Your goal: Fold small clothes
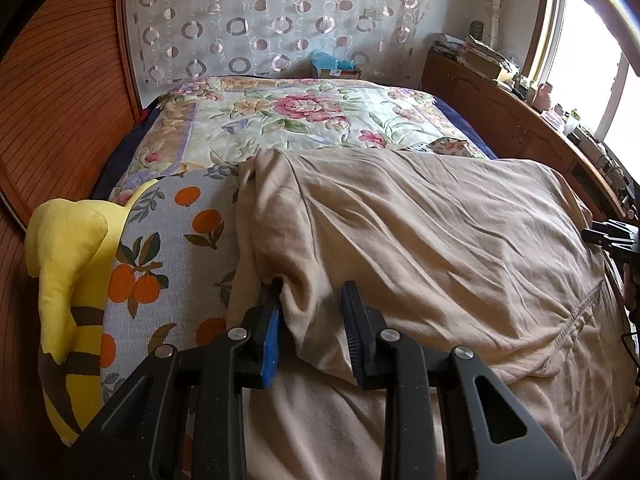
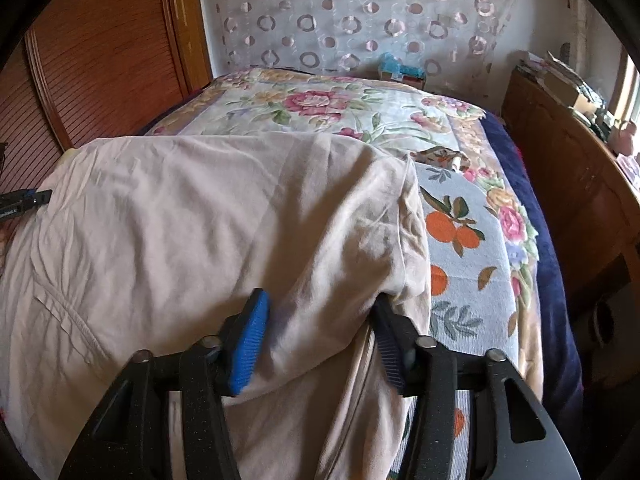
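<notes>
In the left wrist view, a beige garment [image 1: 420, 248] is seen spread over an orange-print towel [image 1: 168, 248] on a bed covered by a floral blanket [image 1: 304, 116]. A bunched fold at the garment's left edge is held between the fingers of the left gripper [image 1: 314, 300]; the left finger, with its blue pad [image 1: 272, 344], is pressed against the cloth and partly buried in the fold, and the opening is kept narrow. A yellow plush toy [image 1: 68, 264] with brown stripes is seen at the left of the towel. The tip of the right gripper [image 1: 612, 236] is visible at the garment's far right edge.

In the right wrist view, the same garment [image 2: 200, 220] is seen lying across the bed, its right edge over the orange-print towel [image 2: 460, 240]. A thick fold of that edge is gripped between the fingers of the right gripper [image 2: 320, 312], whose blue pad [image 2: 248, 344] is pressed to the cloth. A wooden cabinet [image 2: 568, 184] is seen beside the bed.
</notes>
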Action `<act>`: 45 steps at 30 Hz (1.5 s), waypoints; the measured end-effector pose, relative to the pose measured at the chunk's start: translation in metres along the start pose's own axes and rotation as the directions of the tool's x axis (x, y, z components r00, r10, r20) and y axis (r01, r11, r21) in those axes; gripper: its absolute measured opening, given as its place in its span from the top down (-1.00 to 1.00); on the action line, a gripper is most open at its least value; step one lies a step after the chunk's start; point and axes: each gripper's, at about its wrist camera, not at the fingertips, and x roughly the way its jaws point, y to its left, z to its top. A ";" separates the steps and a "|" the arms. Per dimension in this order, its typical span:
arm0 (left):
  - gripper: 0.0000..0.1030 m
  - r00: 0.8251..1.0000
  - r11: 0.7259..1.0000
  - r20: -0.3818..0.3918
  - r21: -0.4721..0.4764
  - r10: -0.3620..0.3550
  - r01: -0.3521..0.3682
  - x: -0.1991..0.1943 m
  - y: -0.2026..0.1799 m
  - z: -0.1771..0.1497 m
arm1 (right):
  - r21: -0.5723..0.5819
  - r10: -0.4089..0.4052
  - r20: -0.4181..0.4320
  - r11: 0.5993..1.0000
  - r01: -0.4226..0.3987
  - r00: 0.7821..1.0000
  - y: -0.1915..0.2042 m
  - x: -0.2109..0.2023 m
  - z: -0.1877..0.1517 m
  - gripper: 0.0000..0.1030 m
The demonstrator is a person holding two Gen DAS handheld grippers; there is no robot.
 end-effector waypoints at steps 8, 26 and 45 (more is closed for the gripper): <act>0.43 1.000 1.000 -0.001 0.006 0.005 -0.005 0.000 0.001 0.000 | -0.007 0.018 0.009 1.000 -0.018 1.000 -0.003 0.007 0.004 0.74; 0.93 0.978 0.999 0.207 -0.040 -0.006 0.014 -0.075 0.014 0.009 | 0.012 0.046 0.259 0.999 -0.051 0.965 -0.007 -0.071 -0.008 0.91; 0.93 0.959 0.999 0.283 -0.052 0.005 0.010 -0.155 0.012 -0.054 | -0.036 0.057 0.286 0.998 -0.049 0.956 0.011 -0.130 -0.085 0.91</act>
